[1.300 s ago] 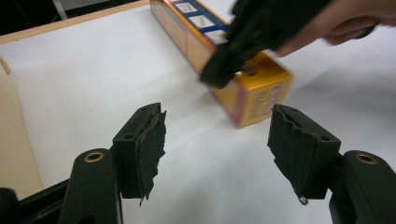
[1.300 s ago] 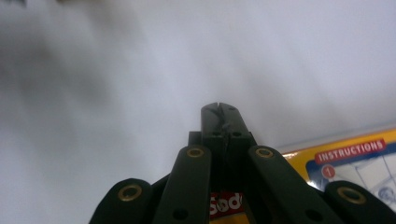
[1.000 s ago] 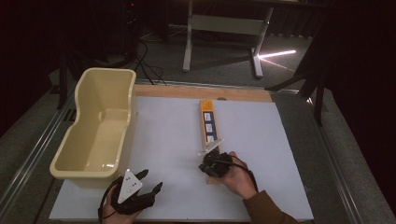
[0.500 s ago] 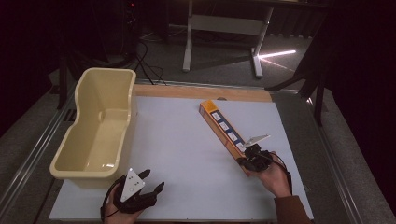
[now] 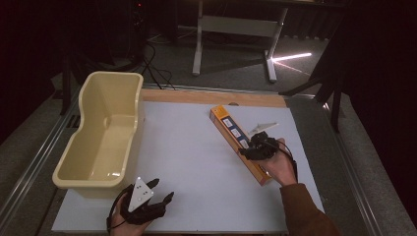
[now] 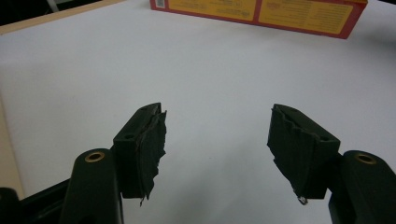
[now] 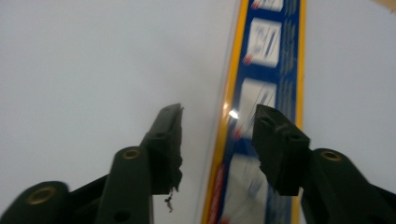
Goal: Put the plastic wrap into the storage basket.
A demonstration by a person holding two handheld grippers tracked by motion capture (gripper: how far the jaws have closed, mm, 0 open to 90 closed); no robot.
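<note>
Orange box (image 5: pixel 239 143) lies under the right claw (image 7: pixel 217 123); jaws just opened.

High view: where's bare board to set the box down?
The widest free patch lies between the cream tub and the orange box, ahead of the left gripper. A narrow strip runs right of the box. It is crowded around the right gripper.

Your high camera sits above your near edge and looks down and forward over the white flat table top (image 5: pixel 196 147). Your two gripper cameras ride low and close. All three see the long orange and blue cardboard box (image 5: pixel 239 142) (image 6: pixel 261 14) (image 7: pixel 261 116).
</note>
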